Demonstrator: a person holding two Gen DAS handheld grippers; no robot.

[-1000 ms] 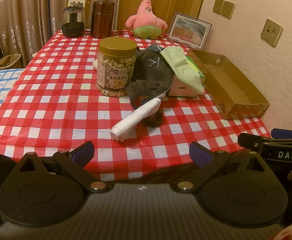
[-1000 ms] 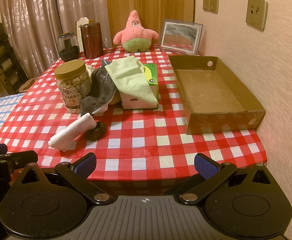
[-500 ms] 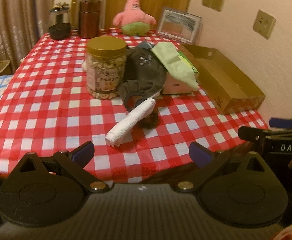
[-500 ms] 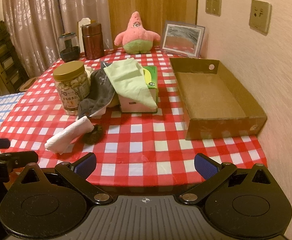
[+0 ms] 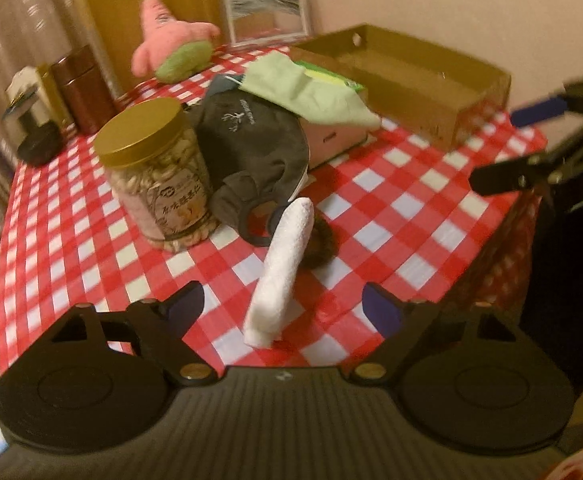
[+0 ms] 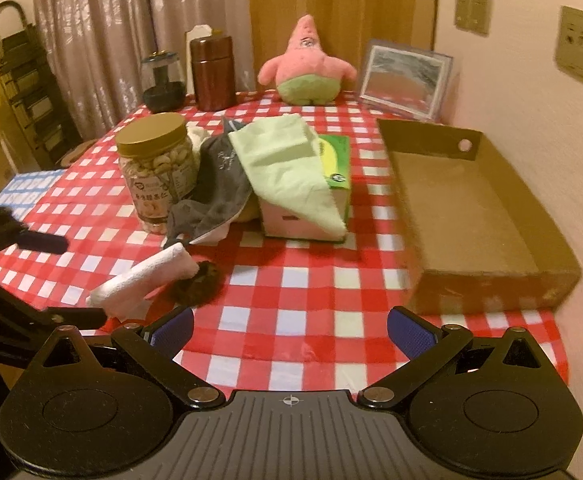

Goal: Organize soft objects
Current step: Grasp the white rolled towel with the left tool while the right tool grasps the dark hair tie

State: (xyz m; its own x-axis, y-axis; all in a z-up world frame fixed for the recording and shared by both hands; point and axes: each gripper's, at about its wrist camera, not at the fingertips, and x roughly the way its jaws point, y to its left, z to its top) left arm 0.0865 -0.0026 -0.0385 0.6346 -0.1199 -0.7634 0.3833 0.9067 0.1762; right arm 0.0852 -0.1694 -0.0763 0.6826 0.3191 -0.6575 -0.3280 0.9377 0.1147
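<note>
The left tool was closing, its jaws not yet touching the rolled white towel between them. Half-hidden behind the roll lay a dark, perhaps furry thing. The right tool stood wide, empty.

Home room: checked tablecloth, curtains, plush toy, framed picture.

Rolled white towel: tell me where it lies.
The rolled white towel lies near the table's front edge, its far end against a dark hair scrunchie, just before the nut jar.
</note>
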